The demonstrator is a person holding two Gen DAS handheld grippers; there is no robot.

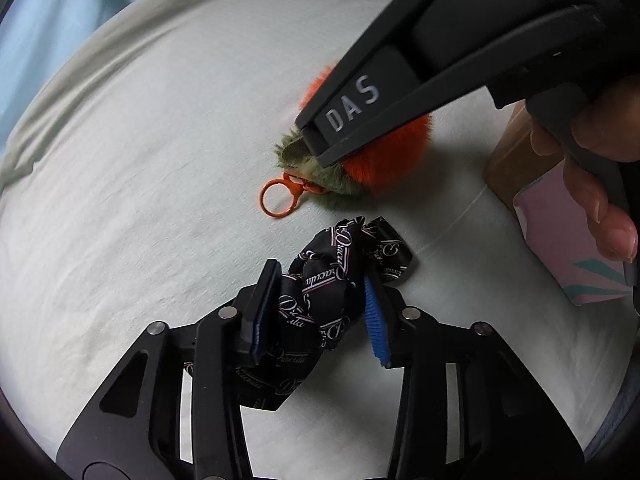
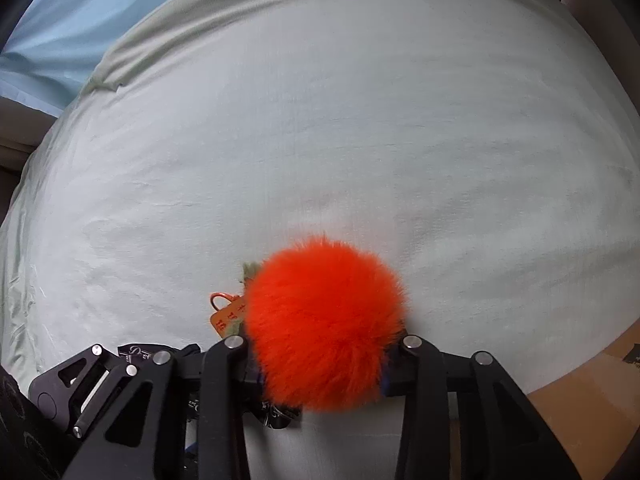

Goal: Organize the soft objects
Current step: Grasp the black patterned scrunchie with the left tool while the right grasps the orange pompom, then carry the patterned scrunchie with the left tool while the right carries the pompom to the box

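Our left gripper (image 1: 320, 304) pinches the black scarf (image 1: 324, 292) on the sheet (image 1: 140, 200). Our right gripper (image 2: 320, 364) squeezes the pompom (image 2: 324, 328) just beyond it. Fur compresses, so the pompom may slip out, and its ring (image 1: 276, 200) could snag the scarf.

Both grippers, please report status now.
Left gripper shut on black scrunchie. Right gripper shut on orange pompom. Both low over pale sheet. Pink box near right.
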